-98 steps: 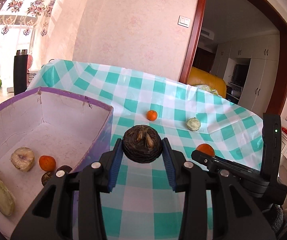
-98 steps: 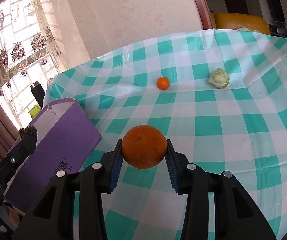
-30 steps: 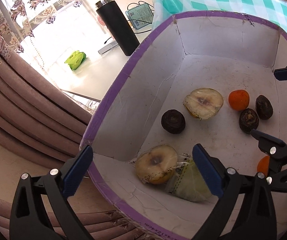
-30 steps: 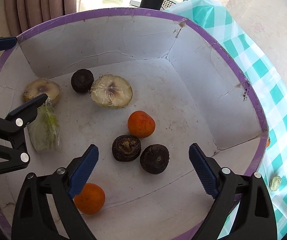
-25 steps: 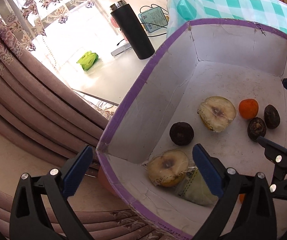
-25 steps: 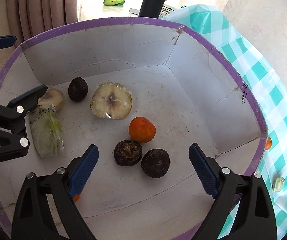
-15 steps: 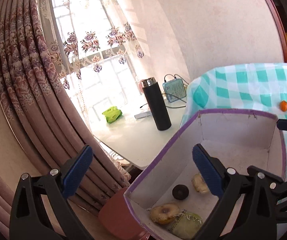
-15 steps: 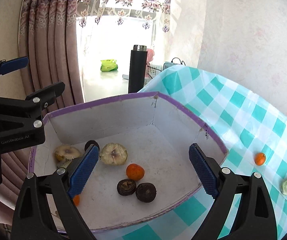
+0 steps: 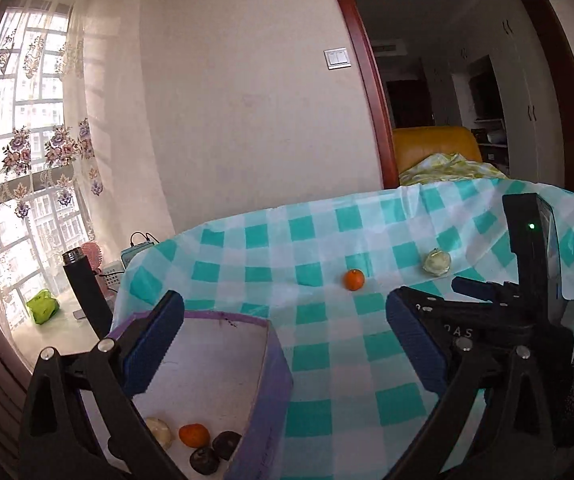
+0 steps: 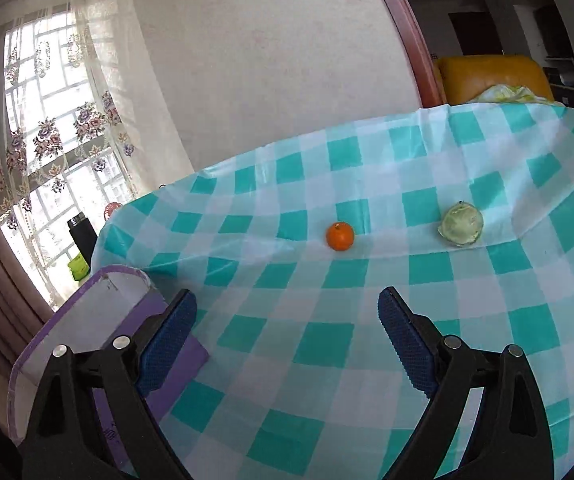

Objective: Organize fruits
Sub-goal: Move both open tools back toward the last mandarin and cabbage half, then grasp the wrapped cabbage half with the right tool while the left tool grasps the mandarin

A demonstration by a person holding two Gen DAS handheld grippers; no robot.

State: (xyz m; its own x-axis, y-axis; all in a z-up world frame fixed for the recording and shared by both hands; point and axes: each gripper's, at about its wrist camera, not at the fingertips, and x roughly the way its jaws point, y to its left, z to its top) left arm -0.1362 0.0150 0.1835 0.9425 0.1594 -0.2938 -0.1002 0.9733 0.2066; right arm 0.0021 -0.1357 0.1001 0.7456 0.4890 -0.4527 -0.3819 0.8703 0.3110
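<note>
A small round orange tangerine [image 10: 340, 236] with a tiny dark stem spot on top sits on the teal-and-white checked plastic tablecloth [image 10: 327, 340]. To its right, well apart, lies a pale green, roundish fruit wrapped in clear film [image 10: 461, 224] — its skin looks dull and slightly wrinkled under the wrap. Both rest near a long crease in the cloth.

At the table's left edge stands a purple-rimmed cardboard box with a white inside [image 9: 263, 360]. In the left wrist view its floor shows a pale cut fruit half [image 9: 159, 432], a second orange tangerine [image 9: 193, 435] just beside it, and two dark brown, rough-skinned round fruits [image 9: 215, 454] touching each other near the right wall.

The left gripper [image 9: 287, 344], black with blue ribbed pads, has its jaws spread wide with nothing between them; its left finger hangs over the box, its right finger over the cloth. The right gripper [image 10: 287, 332] — same build — also stands wide apart and empty, over the cloth just right of the box, with the tangerine and the wrapped fruit beyond it.

By the window, behind a flowered lace curtain [image 9: 27, 160], a black cylindrical flask with a metal cap [image 9: 85, 292] stands on a white sill beside a bright green packet [image 9: 42, 306].
</note>
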